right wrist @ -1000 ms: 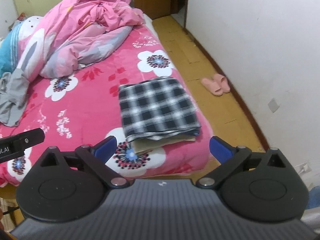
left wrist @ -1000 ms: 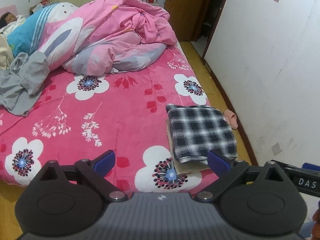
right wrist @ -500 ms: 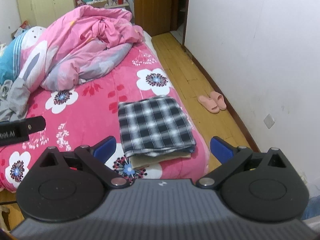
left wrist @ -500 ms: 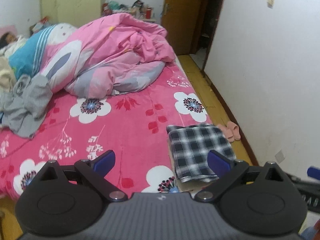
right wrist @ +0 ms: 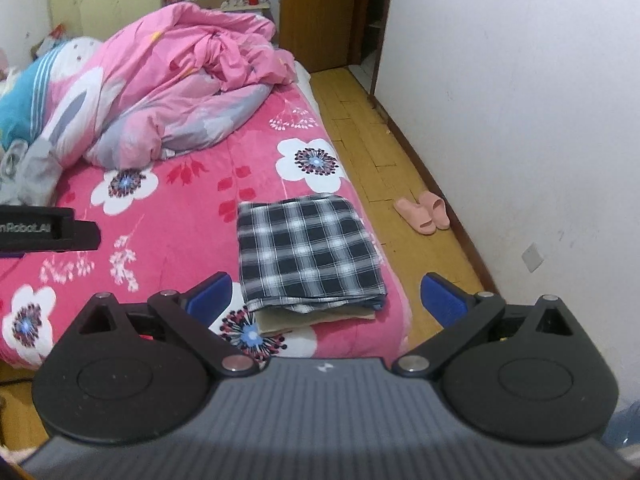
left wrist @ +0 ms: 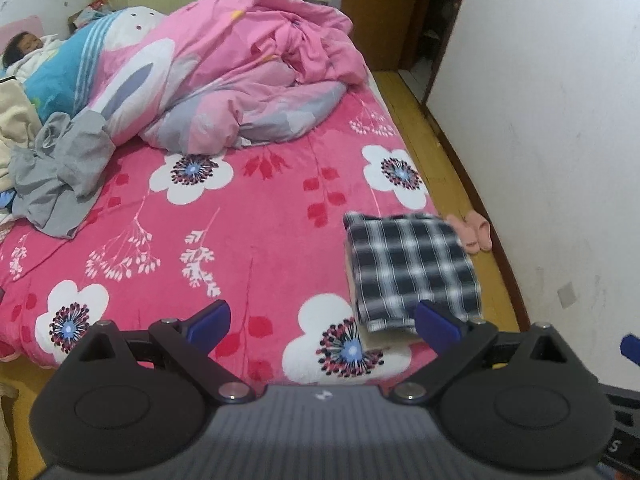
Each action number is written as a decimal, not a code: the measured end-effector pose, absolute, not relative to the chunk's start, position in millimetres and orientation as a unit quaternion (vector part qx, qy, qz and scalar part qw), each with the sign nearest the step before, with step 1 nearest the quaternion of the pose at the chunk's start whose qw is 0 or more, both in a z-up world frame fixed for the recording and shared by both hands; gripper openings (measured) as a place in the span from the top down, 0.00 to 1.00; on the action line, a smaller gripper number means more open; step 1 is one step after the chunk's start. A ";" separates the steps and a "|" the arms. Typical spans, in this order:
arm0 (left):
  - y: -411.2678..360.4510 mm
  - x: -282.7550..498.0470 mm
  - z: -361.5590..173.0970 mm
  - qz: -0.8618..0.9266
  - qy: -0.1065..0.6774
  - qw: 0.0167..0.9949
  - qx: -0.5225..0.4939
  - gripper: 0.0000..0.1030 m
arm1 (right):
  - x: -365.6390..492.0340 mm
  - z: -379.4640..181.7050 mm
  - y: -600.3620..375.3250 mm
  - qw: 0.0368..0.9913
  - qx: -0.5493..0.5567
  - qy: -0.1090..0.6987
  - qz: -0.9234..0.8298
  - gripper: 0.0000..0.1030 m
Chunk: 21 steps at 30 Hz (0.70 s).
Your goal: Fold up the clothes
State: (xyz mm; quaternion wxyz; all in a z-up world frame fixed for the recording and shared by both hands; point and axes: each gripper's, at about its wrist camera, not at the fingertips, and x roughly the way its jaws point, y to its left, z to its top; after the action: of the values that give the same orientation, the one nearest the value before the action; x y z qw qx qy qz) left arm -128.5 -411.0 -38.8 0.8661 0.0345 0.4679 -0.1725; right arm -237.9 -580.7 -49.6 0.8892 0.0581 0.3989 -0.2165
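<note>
A folded black-and-white plaid garment lies on a folded beige garment at the bed's near right corner. A crumpled grey garment lies at the bed's left side, also partly visible in the right wrist view. My left gripper is open and empty, held back above the bed's foot. My right gripper is open and empty, held back from the plaid stack. The left gripper's body shows at the left of the right wrist view.
The bed has a pink floral sheet. A bunched pink quilt covers its far half. A child lies at the far left. Pink slippers sit on the wooden floor by the white wall. A door stands behind.
Both grippers have drawn back and risen from the bed; the plaid stack looks farther away. Both stay open and empty.
</note>
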 end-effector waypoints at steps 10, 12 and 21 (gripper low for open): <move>-414.0 -140.5 -44.7 -0.169 0.474 0.864 0.037 0.03 | -238.3 -55.5 -570.0 0.878 0.050 0.426 -0.212 0.02; -413.7 -141.8 -44.9 -0.167 0.475 0.863 0.038 0.03 | -238.7 -56.3 -568.5 0.877 0.051 0.428 -0.211 0.02; -413.2 -149.0 -44.5 -0.167 0.469 0.866 0.043 0.01 | -238.8 -56.6 -566.5 0.874 0.058 0.434 -0.209 0.02</move>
State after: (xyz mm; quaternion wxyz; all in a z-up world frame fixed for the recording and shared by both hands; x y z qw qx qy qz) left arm -149.0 -413.2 -44.5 0.8663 0.0434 0.4686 -0.1673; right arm -238.8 -566.5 -56.6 0.8742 0.0580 0.4343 -0.2093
